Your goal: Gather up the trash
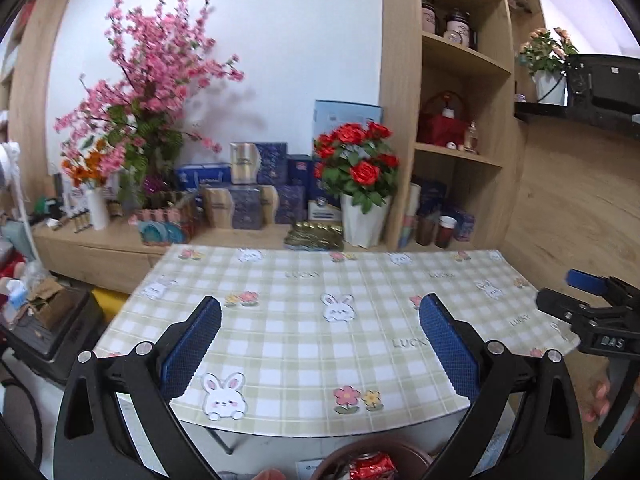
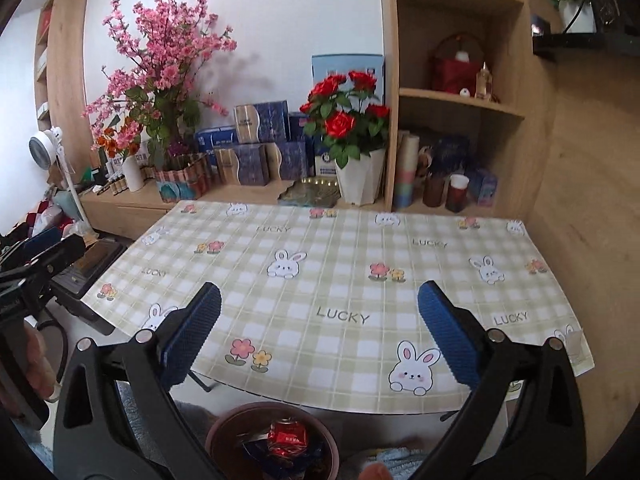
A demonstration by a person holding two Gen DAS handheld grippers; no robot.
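Left wrist view first: our left gripper has its blue fingers spread wide with nothing between them, over the checked tabletop, which carries no loose litter we can make out. At the bottom edge, just below the tabletop's near rim, sits a brown bin with a red wrapper inside. The right gripper shows at the right edge.

Right wrist view: our right gripper also stands fully spread and empty. The bin shows more clearly, holding the red wrapper and a dark blue packet. We judge these crinkly foil scraps as very light, soft and slippery, best pinched at a raised fold.
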